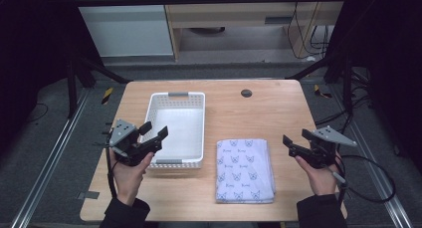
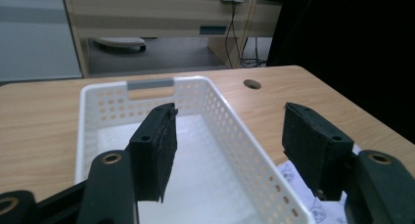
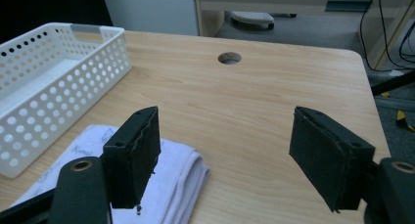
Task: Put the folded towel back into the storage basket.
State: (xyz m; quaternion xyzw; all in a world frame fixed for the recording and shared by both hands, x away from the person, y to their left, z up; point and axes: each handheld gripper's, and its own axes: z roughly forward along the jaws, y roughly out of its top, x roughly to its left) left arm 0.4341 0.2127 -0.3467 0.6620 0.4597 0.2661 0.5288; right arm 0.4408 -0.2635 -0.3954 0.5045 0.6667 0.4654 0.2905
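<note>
The wooden surface (image 1: 268,113) carries a white perforated basket (image 1: 177,129); just right of the basket lies a folded pale cloth (image 1: 245,171) printed with small dark emblems and a word too small to read. Left of the basket, the left gripper (image 1: 153,132) hovers, jaws open and empty. Right of the cloth, the right gripper (image 1: 293,144) likewise hangs open and empty.

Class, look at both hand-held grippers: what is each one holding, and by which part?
Nothing is held. The left hand-held gripper and right hand-held gripper both stand open, empty, beside the folded white patterned cloth.
</note>
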